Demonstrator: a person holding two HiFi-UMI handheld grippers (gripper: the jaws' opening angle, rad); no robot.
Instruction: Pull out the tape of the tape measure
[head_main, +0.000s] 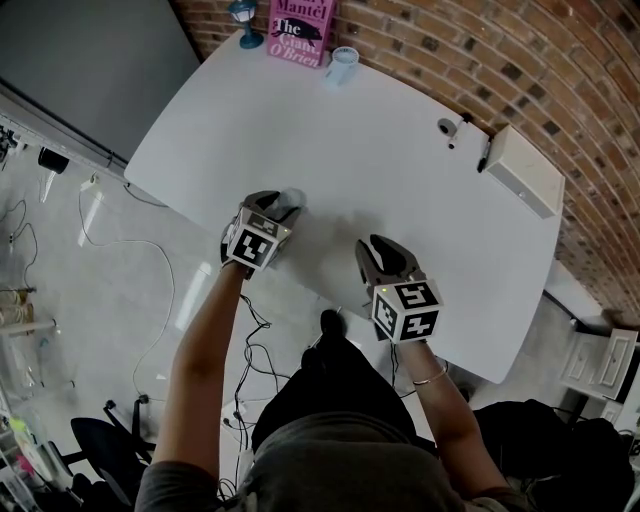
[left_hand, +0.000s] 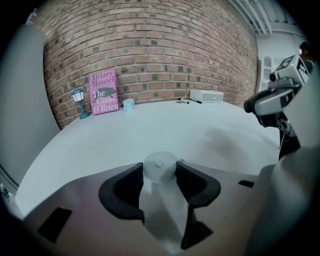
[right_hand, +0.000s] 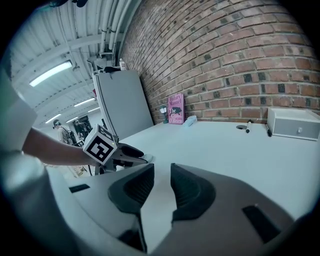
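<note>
— What is seen of the room?
— A white table (head_main: 400, 150) is set against a brick wall (left_hand: 165, 50). Far ahead of the left gripper (head_main: 278, 207), at the wall, a pink book (left_hand: 103, 92), a small lamp (left_hand: 78, 97), a cup (left_hand: 128, 104) and a white box (left_hand: 206, 95) are stood. Cables (head_main: 250, 330) are strewn on the floor below the near edge.
— Where is the tape measure (left_hand: 159, 165)?
— It is clamped between that gripper's jaw tips, low over the table.
— Why so?
— Presumably the round case is steadied there so the tape can be drawn by the other tool. No tape is seen pulled out yet.
— And the right gripper (right_hand: 161, 175)?
— Its jaws are parted, with only bare table between them. It is held to the left gripper's right, apart from the case, likely readied for the tape's end, which cannot be made out.
</note>
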